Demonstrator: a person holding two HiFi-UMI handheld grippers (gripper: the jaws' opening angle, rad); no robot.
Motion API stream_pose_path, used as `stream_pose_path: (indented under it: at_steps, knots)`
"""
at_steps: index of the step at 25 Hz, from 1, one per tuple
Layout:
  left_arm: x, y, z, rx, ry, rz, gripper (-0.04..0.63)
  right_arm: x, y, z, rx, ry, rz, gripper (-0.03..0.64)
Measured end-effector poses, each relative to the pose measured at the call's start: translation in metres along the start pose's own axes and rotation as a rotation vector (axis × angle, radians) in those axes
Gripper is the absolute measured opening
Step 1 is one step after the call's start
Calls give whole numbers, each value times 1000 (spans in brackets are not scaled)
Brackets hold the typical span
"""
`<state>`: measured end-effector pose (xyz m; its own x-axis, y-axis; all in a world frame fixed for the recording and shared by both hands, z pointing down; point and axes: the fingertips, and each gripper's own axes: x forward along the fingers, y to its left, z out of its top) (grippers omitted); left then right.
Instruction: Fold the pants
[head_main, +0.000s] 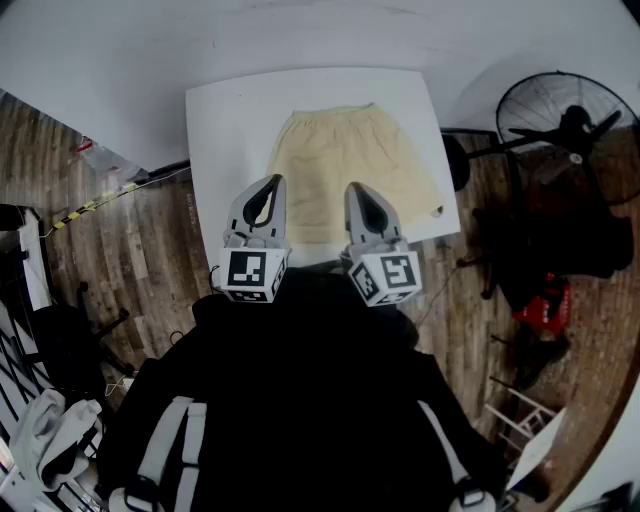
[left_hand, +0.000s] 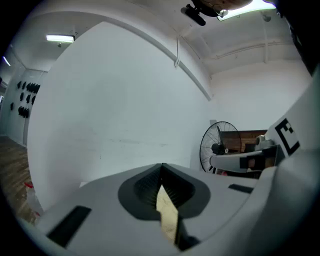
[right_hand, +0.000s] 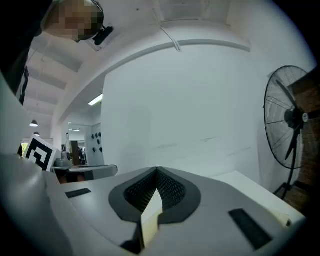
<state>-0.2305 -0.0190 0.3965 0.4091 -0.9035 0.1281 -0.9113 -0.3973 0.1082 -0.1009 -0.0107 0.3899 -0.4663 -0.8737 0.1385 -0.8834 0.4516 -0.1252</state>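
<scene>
Nearest to the camera, the person's black jacket (head_main: 300, 390) filled the lower half of the head view, and the two grippers were held out just ahead of it, side by side.

The left gripper (head_main: 268, 188) had its fingers brought together at the tips. In its own view, a narrow strip of pale yellow cloth stood in the slot between the ribbed pads, so it appeared to be pinching fabric. The right gripper (head_main: 363, 192) looked the same, with its fingers closed to a point and a sliver of the same cloth caught between them.

Both grippers sat over the near edge of the pale yellow, short-legged cloth pants (head_main: 345, 155). These lay spread flat in the middle of the white rectangular desk (head_main: 222, 130), with the narrower gathered waistband on the far side and the wider leg ends toward the person.

The fabric looked thin, light and limp. It would probably sag and crease wherever it was unsupported, and drag rather than slide stiffly. The two near corners of the leg hems seemed the sensible hold, one per gripper and kept well apart, so that the edge stayed taut when carried over toward the waistband.

Beyond the desk were a plain white wall and, off to the right on the wooden plank floor (head_main: 140, 245), a black standing fan (head_main: 568, 120).
</scene>
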Motion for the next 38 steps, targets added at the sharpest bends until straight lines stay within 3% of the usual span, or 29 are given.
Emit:
stream_pose_path:
  at_steps: [8, 17, 26, 38]
  knots:
    - [-7, 2, -7, -26, 12, 5, 3, 2, 5, -11, 5, 33, 2, 5]
    - [-8, 20, -35, -6, 115, 7, 3, 10, 22, -35, 17, 89, 16, 5]
    - [29, 47, -65, -6, 264, -32, 3, 32, 58, -85, -12, 251, 118, 6]
    - [103, 77, -116, 98, 463, -117, 5, 46, 113, -170, -32, 454, 266, 6]
